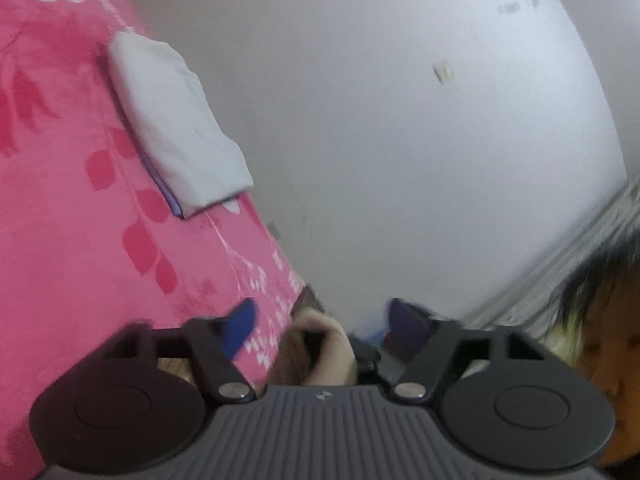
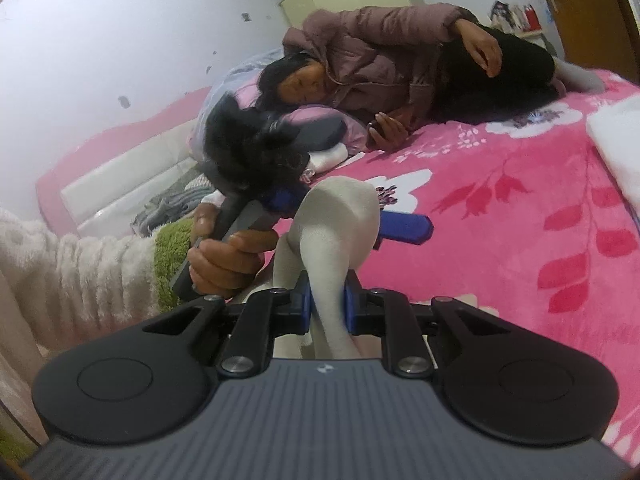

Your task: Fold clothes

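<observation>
My right gripper is shut on a pale beige garment, which bunches upward between its blue pads, above the pink floral blanket. My left gripper stands open; the left wrist view is blurred and tilted, and a beige shape low between the fingers cannot be made out. In the right wrist view a hand holds that left gripper just behind the garment, one blue finger showing to the garment's right. A folded white cloth lies on the blanket near the bed's edge.
A person in a mauve jacket lies across the far side of the bed holding a phone. Pillows and a white headboard are at the left. Another white folded pile sits at the right edge. A white wall borders the bed.
</observation>
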The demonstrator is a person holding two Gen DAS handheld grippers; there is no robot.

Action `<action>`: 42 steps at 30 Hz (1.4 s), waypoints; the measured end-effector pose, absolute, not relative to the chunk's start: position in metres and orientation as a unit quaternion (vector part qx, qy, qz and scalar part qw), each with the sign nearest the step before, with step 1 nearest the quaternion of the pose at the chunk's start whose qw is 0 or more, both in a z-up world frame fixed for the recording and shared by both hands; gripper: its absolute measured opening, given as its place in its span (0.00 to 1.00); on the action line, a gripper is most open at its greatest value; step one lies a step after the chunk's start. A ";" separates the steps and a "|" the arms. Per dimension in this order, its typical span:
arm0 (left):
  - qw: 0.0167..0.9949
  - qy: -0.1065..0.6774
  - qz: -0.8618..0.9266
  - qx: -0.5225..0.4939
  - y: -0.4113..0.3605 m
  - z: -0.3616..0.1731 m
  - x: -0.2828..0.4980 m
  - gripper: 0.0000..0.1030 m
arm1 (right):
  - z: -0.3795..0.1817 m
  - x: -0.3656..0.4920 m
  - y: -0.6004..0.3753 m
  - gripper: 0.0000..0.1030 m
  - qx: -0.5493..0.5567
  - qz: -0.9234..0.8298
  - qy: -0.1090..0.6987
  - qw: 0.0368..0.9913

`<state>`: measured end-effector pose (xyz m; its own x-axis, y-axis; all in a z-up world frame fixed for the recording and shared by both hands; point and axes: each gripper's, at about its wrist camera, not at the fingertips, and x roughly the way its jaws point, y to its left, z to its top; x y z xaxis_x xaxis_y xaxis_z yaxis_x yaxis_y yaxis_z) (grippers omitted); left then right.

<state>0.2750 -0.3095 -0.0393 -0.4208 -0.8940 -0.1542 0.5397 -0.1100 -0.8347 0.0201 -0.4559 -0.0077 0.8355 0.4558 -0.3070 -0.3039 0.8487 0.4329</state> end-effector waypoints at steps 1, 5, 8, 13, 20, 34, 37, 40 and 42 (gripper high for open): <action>0.503 0.441 -0.718 -0.191 -0.309 -0.038 0.272 0.53 | -0.009 0.020 -0.457 0.14 0.194 0.201 0.204 0.938; 0.523 0.435 -0.715 -0.162 -0.307 -0.035 0.263 0.28 | -0.015 0.020 -0.464 0.14 0.228 0.198 0.205 0.931; 0.545 0.423 -0.709 -0.145 -0.308 -0.031 0.259 0.20 | -0.018 0.018 -0.469 0.14 0.255 0.196 0.201 0.925; 0.578 0.414 -0.696 -0.097 -0.315 -0.021 0.250 0.16 | -0.020 0.013 -0.470 0.18 0.266 0.174 0.214 0.924; 0.601 0.443 -0.661 -0.074 -0.330 -0.023 0.251 0.15 | -0.022 -0.002 -0.463 0.22 0.258 0.133 0.239 0.927; 0.663 0.519 -0.534 -0.077 -0.351 -0.054 0.278 0.40 | -0.050 -0.003 -0.483 0.10 0.344 0.055 0.282 0.894; 0.699 0.476 -0.520 -0.121 -0.325 -0.035 0.281 0.40 | -0.048 -0.005 -0.480 0.10 0.339 0.051 0.281 0.896; 0.724 0.425 -0.536 -0.090 -0.307 -0.011 0.261 0.39 | -0.045 -0.007 -0.478 0.10 0.330 0.043 0.277 0.902; 0.734 0.400 -0.548 -0.026 -0.309 -0.004 0.238 0.37 | -0.043 -0.008 -0.476 0.10 0.323 0.038 0.274 0.905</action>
<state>0.2385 -0.3087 -0.0045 0.0800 -0.8249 -0.5595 0.7836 0.3989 -0.4762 -0.0082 -0.4764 -0.0430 0.8467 0.2467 -0.4714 0.1077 0.7882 0.6059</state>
